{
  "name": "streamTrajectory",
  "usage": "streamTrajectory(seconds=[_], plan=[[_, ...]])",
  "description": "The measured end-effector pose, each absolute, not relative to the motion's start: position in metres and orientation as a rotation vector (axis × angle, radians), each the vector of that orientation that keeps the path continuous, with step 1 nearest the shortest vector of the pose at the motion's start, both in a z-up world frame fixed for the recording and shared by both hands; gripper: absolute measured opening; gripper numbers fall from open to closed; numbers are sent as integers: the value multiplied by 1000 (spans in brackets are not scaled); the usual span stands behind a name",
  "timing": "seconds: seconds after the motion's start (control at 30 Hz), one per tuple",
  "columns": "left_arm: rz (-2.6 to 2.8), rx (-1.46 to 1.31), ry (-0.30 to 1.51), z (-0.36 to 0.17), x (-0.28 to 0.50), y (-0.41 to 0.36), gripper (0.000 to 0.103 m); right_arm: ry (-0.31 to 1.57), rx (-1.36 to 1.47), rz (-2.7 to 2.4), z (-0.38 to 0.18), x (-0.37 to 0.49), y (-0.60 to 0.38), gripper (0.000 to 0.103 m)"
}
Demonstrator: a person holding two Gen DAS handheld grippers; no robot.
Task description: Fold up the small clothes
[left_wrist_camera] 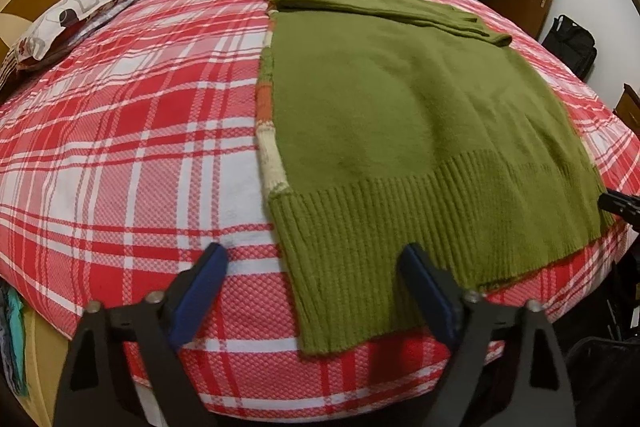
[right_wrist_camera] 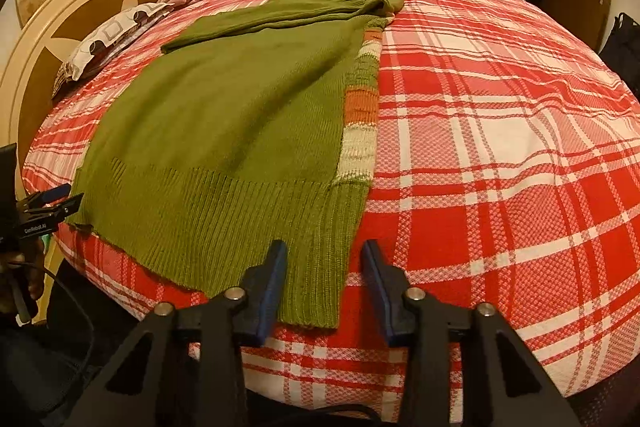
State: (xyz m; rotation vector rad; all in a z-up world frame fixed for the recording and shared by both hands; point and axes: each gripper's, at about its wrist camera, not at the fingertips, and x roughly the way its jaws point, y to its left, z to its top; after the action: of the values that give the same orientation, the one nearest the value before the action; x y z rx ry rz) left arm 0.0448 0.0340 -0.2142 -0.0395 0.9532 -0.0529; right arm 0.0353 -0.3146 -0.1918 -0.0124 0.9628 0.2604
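Here the bed (left_wrist_camera: 120, 147), under its red and white checked cover, takes up nearly everything, with pillows (left_wrist_camera: 68, 23) pushed up at the headboard end. On it lies the green sweater (left_wrist_camera: 420, 99), spread flat and already narrowed, sleeves folded across its far end, a striped panel (left_wrist_camera: 268, 147) showing along one long edge. Its long axis runs straight away from the person, and the ribbed hem (left_wrist_camera: 400, 227) lies nearest, hanging a little over the bed's front edge.

Both grippers sit at that hem, one at each near corner, so neither has the advantage. The left gripper (left_wrist_camera: 312, 287) stands wide, the hem corner lying between its pads (left_wrist_camera: 208, 275) with clear gaps on both sides; nothing is gripped. The right gripper (right_wrist_camera: 324, 283) is narrower, straddling the other corner, and its pads (right_wrist_camera: 272, 279) do not seem to press the knit yet.

I would judge that the next move is to pinch both corners and carry the hem away along that axis, towards the folded sleeves.
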Motion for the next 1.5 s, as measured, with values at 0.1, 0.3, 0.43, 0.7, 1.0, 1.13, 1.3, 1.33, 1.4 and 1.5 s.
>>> streamTrajectory(seconds=[0.1,0.3,0.43,0.7,1.0,1.13,1.3,1.33,1.4,1.5], plan=[[-77,-49,951,-212,41,30,68,962,-20,267,-192,34,-312,36],[-107,-113,951,-213,41,37,64,970,17,291,-197,36,-315,36],[-113,-140,949,-212,39,44,38,959,40,316,-196,33,-319,35],[-186,-332,919,-208,38,68,7,940,160,376,-194,32,-335,9],[-295,-452,749,-172,40,80,7,804,252,442,-165,26,-347,9],[-305,-455,706,-159,53,80,7,746,266,458,-148,30,-346,9],[-326,-497,661,-147,72,89,7,689,300,460,-126,50,-351,4],[-332,-505,654,-144,77,89,7,680,308,461,-121,56,-353,4],[-329,-494,647,-139,90,87,7,669,319,458,-115,69,-354,4],[-339,-503,653,-137,100,86,7,704,311,479,-111,90,-350,4]])
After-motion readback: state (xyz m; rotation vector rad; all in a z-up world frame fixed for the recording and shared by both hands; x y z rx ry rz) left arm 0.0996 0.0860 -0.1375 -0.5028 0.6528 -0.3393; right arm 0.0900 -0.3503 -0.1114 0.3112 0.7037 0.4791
